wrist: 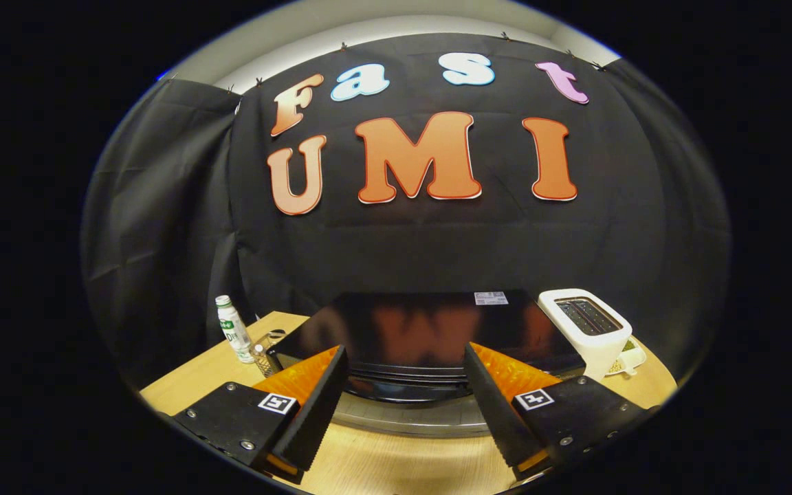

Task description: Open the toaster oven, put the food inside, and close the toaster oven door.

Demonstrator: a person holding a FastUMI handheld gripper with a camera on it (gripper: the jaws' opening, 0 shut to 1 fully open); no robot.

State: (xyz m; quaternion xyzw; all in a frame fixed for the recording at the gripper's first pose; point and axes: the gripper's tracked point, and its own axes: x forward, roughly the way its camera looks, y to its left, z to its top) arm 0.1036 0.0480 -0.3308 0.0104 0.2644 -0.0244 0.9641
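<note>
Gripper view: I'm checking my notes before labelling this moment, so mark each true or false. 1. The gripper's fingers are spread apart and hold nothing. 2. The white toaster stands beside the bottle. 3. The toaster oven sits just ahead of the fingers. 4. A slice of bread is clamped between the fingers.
1. True: the gripper is open and empty.
2. False: the white toaster and the bottle stand at opposite ends of the toaster oven.
3. True.
4. False: nothing is between the fingers.
</note>
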